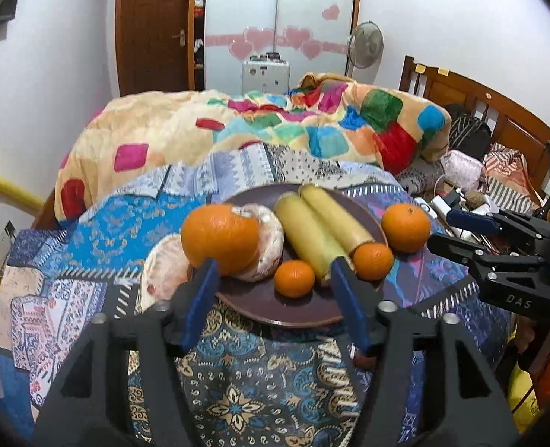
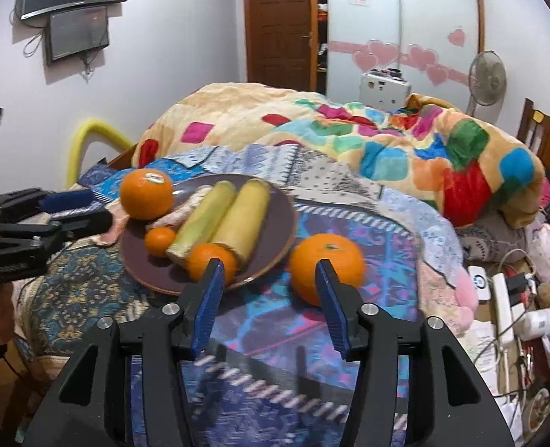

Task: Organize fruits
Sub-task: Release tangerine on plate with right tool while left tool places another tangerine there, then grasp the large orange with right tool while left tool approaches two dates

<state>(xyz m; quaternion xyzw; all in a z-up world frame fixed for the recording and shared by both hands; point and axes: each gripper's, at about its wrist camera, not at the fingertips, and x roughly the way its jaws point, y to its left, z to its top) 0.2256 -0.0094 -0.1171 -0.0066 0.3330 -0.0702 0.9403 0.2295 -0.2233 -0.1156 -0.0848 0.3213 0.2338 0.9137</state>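
Observation:
A dark brown plate (image 1: 271, 311) lies on the patterned bedspread. On it are two yellow-green stalks (image 1: 319, 231), a large orange (image 1: 219, 236), two small mandarins (image 1: 294, 277) (image 1: 372, 260) and a pale round piece (image 1: 269, 249). Another orange (image 1: 406, 226) rests on the cloth to the plate's right. My left gripper (image 1: 275, 265) hovers open over the plate's near rim, with nothing between its pads. In the right wrist view my right gripper (image 2: 269, 265) is open in front of the plate (image 2: 280, 216). The loose orange (image 2: 327, 272) lies just beyond its right finger.
A crumpled multicolour blanket (image 1: 275, 130) is heaped behind the plate. A second pale piece (image 1: 163, 264) lies off the plate's left rim. Chargers, cables and bags (image 2: 509, 298) crowd the right side. A yellow padded rail (image 2: 88, 138) stands at the bed's left.

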